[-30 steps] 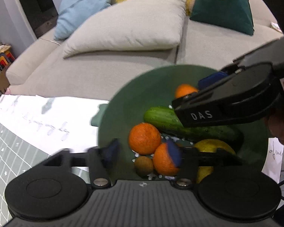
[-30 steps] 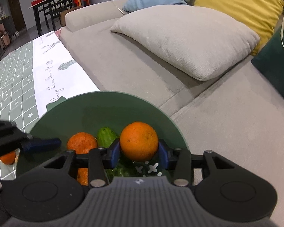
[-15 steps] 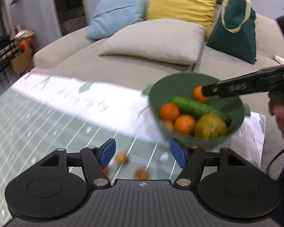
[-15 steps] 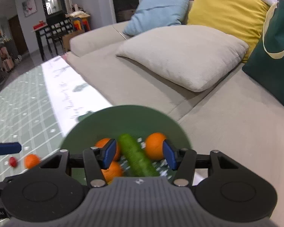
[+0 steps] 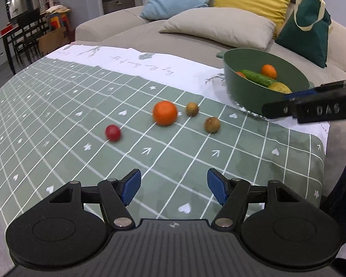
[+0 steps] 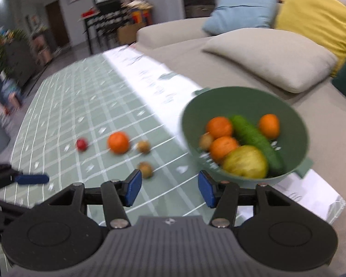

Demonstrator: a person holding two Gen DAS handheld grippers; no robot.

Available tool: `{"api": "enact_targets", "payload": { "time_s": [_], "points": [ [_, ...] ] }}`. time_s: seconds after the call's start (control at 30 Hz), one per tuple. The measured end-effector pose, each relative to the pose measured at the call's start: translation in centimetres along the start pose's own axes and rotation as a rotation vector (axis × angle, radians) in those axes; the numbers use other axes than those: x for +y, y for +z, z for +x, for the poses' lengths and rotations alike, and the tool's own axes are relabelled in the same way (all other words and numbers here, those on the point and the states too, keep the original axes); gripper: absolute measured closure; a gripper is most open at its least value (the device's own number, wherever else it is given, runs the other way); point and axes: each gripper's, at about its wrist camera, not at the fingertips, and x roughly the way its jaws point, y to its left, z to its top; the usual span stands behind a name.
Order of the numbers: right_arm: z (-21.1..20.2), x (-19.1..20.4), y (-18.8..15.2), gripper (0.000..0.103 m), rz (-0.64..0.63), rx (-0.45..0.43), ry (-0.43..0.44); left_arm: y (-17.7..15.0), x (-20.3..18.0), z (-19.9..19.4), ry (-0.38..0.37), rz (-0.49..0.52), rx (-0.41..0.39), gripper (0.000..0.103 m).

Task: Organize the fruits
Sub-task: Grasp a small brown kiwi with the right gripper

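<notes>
Both grippers empty above the checked cloth

My left gripper [image 5: 174,190] and right gripper [image 6: 168,190] stand apart, gripping nothing. Loose orange [image 5: 165,112], two kiwis [image 5: 192,109] and a red fruit [image 5: 113,133] lie around 12 o'clock; the green bowl [image 6: 297,124] sits at 2.

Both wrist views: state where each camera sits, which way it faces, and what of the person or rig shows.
Left wrist: behind the open left gripper, facing down over the tablecloth toward the sofa; the right gripper intrudes.
Right wrist: behind the open right gripper, facing the green bowl; a left gripper fingertip shows.
Shared: bowl, loose orange, red fruit.
</notes>
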Motion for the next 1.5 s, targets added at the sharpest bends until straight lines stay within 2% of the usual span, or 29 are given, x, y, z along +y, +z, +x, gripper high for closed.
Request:
{"api": "enact_targets", "payload": {
  "time_s": [0.2, 0.57, 0.8, 1.03, 1.13, 1.33, 1.5],
  "points": [
    [1.2, 1.6, -0.2, 0.052, -0.053, 0.024, -0.006, -0.8, 1.8, -0.2, 0.007, -0.068, -0.008, 0.026],
    [3.5, 2.4, -0.6, 0.052, -0.087, 0.08, 0.015, -0.9, 3.0, 1.4, 0.005, -0.107, 0.012, 0.026],
    [7.4, 3.4, 0.2, 0.052, -0.127, 0.099, 0.016, -1.5, 2.7, 2.4, 0.002, -0.088, 0.04, 0.026],
    [10.4, 4.1, 1.0, 0.053, -0.123, 0.117, 0.013, -1.7, 3.5, 3.3, 0.003, -0.126, 0.065, 0.026],
    [11.2, 4.1, 1.1, 0.059, -0.117, 0.128, 0.012, -1.7, 3.7, 3.4, 0.001, -0.136, 0.066, 0.026],
    [12.4, 3.7, 1.0, 0.08, -0.11, 0.137, -0.018, -1.8, 3.7, 3.7, 0.004, -0.133, 0.071, 0.026],
    [12.2, 3.4, 1.0, 0.081, -0.103, 0.14, -0.005, -1.8, 4.0, 4.1, 0.003, -0.137, 0.066, 0.026]
  ]
}}
